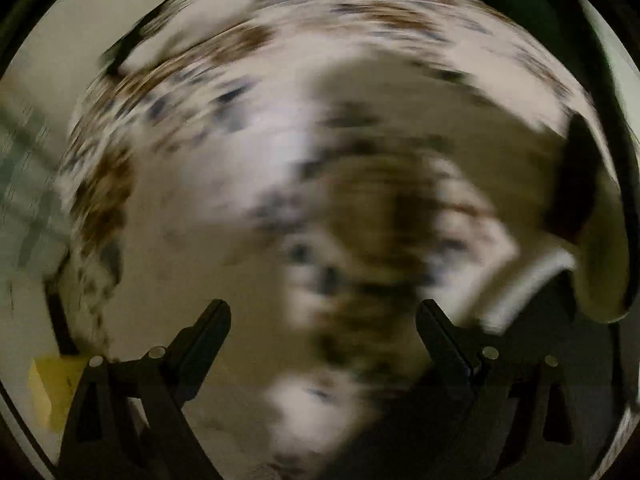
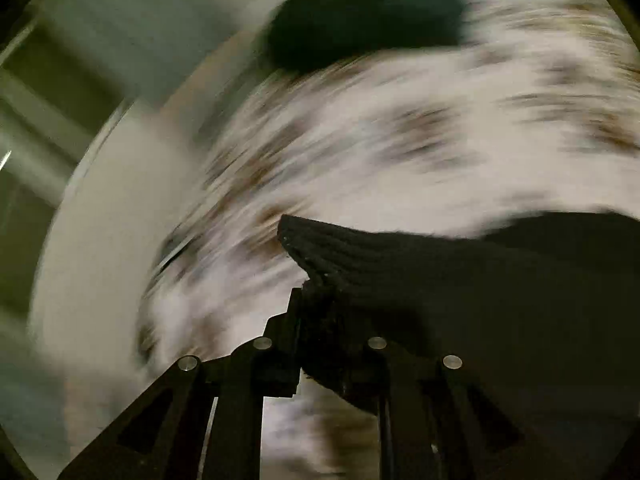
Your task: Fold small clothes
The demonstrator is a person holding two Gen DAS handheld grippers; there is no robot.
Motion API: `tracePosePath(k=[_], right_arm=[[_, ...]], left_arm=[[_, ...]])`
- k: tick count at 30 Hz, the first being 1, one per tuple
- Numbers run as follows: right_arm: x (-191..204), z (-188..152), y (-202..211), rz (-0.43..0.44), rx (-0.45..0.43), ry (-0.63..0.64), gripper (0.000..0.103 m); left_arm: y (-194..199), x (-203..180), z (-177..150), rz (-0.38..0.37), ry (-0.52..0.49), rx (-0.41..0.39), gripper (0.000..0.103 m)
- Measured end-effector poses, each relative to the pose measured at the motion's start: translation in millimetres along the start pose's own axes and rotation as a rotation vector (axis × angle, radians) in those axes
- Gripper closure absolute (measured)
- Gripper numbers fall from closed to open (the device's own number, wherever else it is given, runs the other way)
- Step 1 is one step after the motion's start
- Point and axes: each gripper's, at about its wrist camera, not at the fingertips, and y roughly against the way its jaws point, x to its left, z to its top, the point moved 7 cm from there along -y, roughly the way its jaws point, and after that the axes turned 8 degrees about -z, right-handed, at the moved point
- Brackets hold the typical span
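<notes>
While both views blur, my right hand-held gripper (image 2: pixel 320 320) pinches the black ribbed cuff (image 2: pixel 360 256) of the patterned garment (image 2: pixel 400 140); my left hand-held gripper (image 1: pixel 322 328) gapes empty over it. I judge the fold unfinished, with 0 neat layers visible.

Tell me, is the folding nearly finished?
Not yet. Nothing looks folded: the spotted garment lies spread and blurred. In hand: the right gripper is shut on its black ribbed edge. The left gripper is open, holding nothing. All the folds look left to do.
</notes>
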Motion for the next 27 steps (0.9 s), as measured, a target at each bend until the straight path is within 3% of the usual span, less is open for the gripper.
tracePosePath(k=[1, 2, 3, 5, 7, 9, 10, 11, 13, 15, 18, 19, 20, 21, 24, 27], right_arm=[[35.8, -7.5, -29.2, 0.056, 0.068, 0.044, 0.082], [62.4, -19.4, -49.7, 0.087, 0.132, 0.105, 0.061], [73.2, -30.5, -54.8, 0.096, 0.137, 0.143, 0.043], [59.8, -44.7, -43.8, 0.038, 0.074, 0.180, 0.040], [14.0, -57.1, -21.9, -0.066, 0.002, 0.155, 0.040], [-58.0, -71.3, -2.9, -0.247, -0.034, 0.097, 0.035], [-108.6, -79.7, 3.4, -0.410, -0.032, 0.065, 0.035], [-147.7, -86.9, 5.8, -0.508, -0.022, 0.026, 0.035], [-219.1, -98.3, -0.5, -0.637, 0.022, -0.069, 0.035], [-268.2, -97.6, -15.0, -0.670, 0.042, -0.134, 0.035], [-275.7, -83.5, -33.7, -0.634, -0.010, -0.115, 0.035], [-271.0, -80.0, -44.9, -0.641, -0.019, -0.082, 0.040], [-272.9, -75.1, -49.7, -0.657, -0.032, -0.061, 0.073], [-268.2, -72.5, -60.0, -0.688, -0.031, -0.040, 0.090], [-245.4, -58.0, -78.4, -0.713, -0.067, 0.015, 0.091], [-211.1, -53.2, -89.3, -0.650, -0.077, 0.052, 0.092]], left_arm=[[-2.6, 12.0, 1.1, 0.011, 0.023, 0.001, 0.008], [-4.7, 24.2, 3.5, 0.020, 0.047, 0.001, 0.008], [-4.9, 32.6, 7.6, 0.018, 0.068, -0.005, 0.008], [-2.2, 36.3, 15.1, 0.009, 0.074, -0.023, 0.008], [0.7, 28.6, 22.1, -0.010, 0.049, -0.035, 0.008], [1.4, 14.4, 26.6, -0.034, 0.013, -0.035, 0.008], [0.5, 4.4, 28.6, -0.046, -0.010, -0.032, 0.008], [-1.3, -1.4, 32.2, -0.050, -0.028, -0.029, 0.008], [-3.5, -19.5, 37.5, -0.069, -0.070, -0.035, 0.008], [-7.3, -35.7, 45.9, -0.093, -0.097, -0.039, 0.008], [-14.3, -50.7, 57.6, -0.105, -0.129, -0.047, 0.008], [-16.1, -53.4, 60.5, -0.106, -0.134, -0.047, 0.008], [-18.5, -54.6, 64.1, -0.107, -0.138, -0.044, 0.008], [-19.3, -55.2, 66.4, -0.109, -0.138, -0.044, 0.008], [-19.9, -51.9, 71.9, -0.096, -0.145, -0.052, 0.008], [-26.2, -43.2, 74.3, -0.082, -0.129, -0.044, 0.008]])
